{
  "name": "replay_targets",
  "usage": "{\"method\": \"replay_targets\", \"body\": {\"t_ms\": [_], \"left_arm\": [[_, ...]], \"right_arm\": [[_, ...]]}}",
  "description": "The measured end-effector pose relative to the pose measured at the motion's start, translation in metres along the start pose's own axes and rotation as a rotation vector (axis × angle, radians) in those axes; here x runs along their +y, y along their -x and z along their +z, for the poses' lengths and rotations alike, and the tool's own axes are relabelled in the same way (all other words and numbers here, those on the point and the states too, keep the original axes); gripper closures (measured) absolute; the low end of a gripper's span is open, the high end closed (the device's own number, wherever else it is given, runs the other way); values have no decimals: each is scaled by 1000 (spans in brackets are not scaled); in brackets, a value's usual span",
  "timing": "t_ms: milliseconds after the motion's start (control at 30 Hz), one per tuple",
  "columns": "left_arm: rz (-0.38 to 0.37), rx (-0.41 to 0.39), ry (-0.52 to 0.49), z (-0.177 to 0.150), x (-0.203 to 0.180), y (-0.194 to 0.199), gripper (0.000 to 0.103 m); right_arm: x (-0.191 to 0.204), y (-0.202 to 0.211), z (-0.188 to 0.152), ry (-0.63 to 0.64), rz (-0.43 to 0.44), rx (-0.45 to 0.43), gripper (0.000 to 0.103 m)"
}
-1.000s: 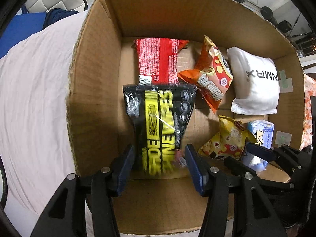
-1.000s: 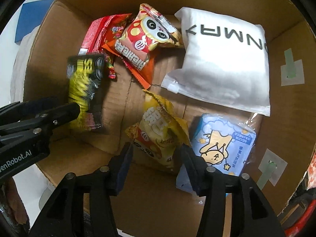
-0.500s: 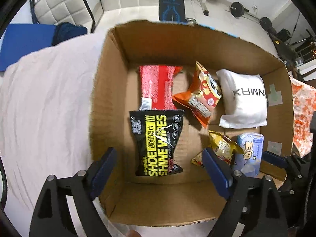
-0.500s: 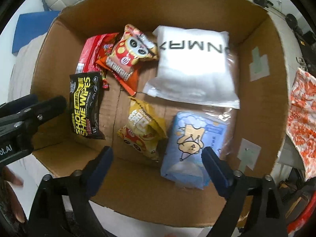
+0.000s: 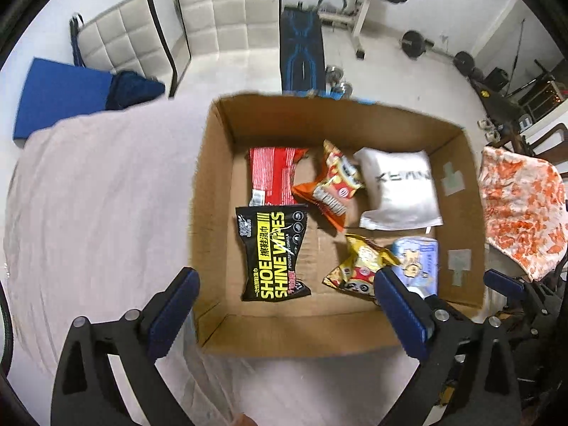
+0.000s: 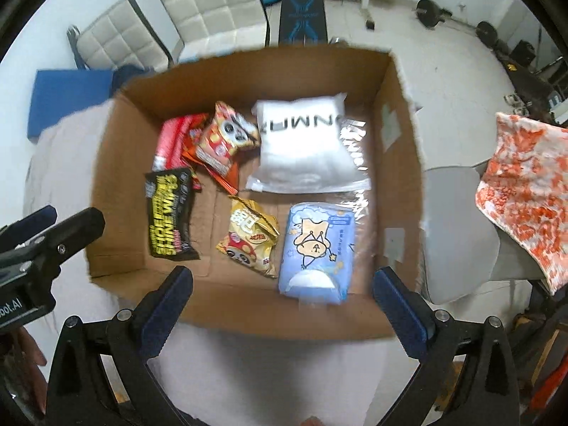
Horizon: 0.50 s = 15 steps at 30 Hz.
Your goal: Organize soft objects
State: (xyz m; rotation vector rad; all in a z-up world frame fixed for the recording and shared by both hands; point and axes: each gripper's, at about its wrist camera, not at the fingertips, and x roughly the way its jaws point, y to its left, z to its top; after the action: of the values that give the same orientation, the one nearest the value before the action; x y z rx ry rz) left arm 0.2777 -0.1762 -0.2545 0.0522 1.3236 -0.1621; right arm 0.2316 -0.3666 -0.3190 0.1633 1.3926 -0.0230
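Note:
An open cardboard box stands on a pale cloth. In it lie a black and yellow shoe wipes pack, a red packet, an orange snack bag, a white pouch, a yellow snack bag and a blue tissue pack. My left gripper is open and empty above the box's near wall. My right gripper is open and empty above the near wall too.
The pale cloth spreads left of the box. An orange and white patterned cloth lies to the right. White chairs, a blue mat and gym weights stand behind. A grey seat is beside the box.
Both grippers opened wide, letting go of the shoe wipes pack and the yellow snack bag, which now lie in the box. Both grippers rose and pulled back.

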Motion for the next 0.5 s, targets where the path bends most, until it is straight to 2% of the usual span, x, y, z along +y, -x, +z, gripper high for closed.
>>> {"method": "replay_targets", "body": {"t_ms": [200, 500], "left_arm": [[0, -122, -51, -32, -7, 73, 3], [1, -249, -58, -85, -2, 175, 3]], "right_arm": [[1, 76, -33, -39, -18, -134, 0], [21, 197, -110, -40, -36, -283, 0]]}}
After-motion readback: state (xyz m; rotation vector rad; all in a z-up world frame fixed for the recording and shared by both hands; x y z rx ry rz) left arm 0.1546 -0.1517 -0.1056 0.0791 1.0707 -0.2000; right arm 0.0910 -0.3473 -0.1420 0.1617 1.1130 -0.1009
